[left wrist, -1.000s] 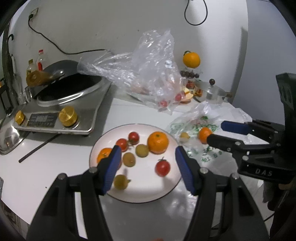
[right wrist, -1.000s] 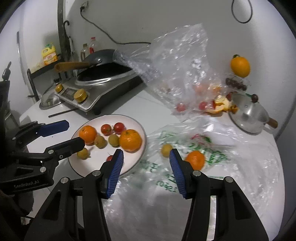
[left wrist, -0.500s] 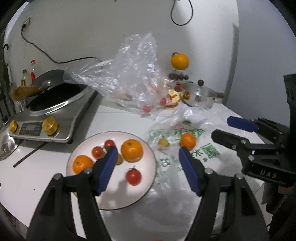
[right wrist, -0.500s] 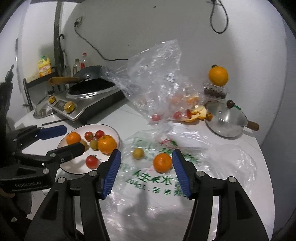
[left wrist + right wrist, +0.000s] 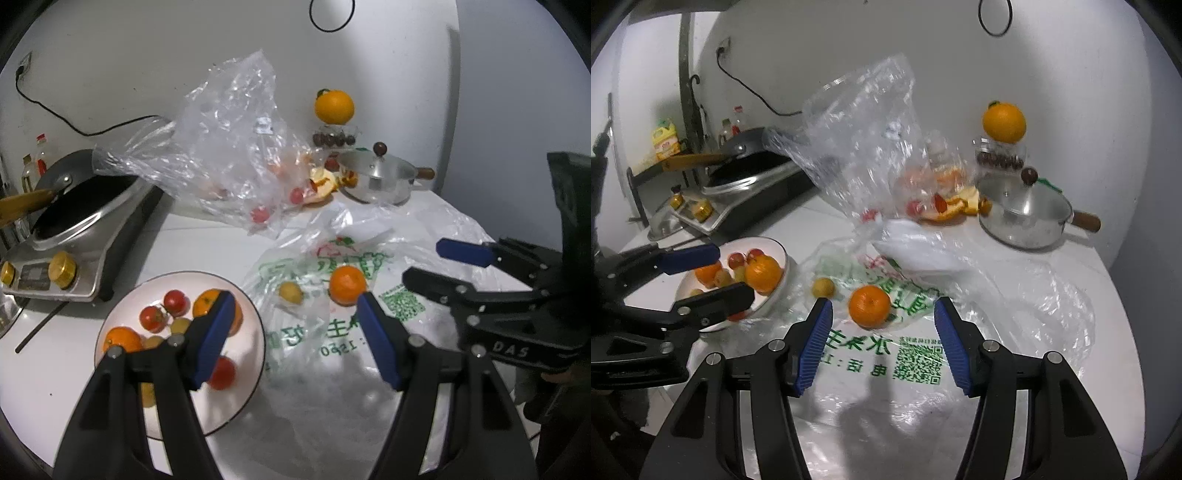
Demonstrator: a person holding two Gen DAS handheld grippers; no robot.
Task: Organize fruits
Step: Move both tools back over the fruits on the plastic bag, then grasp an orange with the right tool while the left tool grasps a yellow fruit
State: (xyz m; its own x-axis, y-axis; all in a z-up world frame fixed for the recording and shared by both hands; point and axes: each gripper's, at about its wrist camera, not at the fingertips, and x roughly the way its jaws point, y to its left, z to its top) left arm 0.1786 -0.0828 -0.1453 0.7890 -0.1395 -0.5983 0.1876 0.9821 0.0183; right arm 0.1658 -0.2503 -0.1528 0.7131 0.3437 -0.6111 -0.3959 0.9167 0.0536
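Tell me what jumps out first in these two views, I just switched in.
A white plate piled with oranges and tomatoes sits at the left, near the cooker. Beside it, an orange and a small yellow fruit lie loose on a flat printed bag, just ahead of the open, empty right gripper. A crumpled clear bag rises behind them.

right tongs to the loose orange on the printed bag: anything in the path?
Nothing visible. The right tongs stand open and empty just short of the orange, which lies exposed on the printed bag. A small yellow fruit sits apart, to its left.
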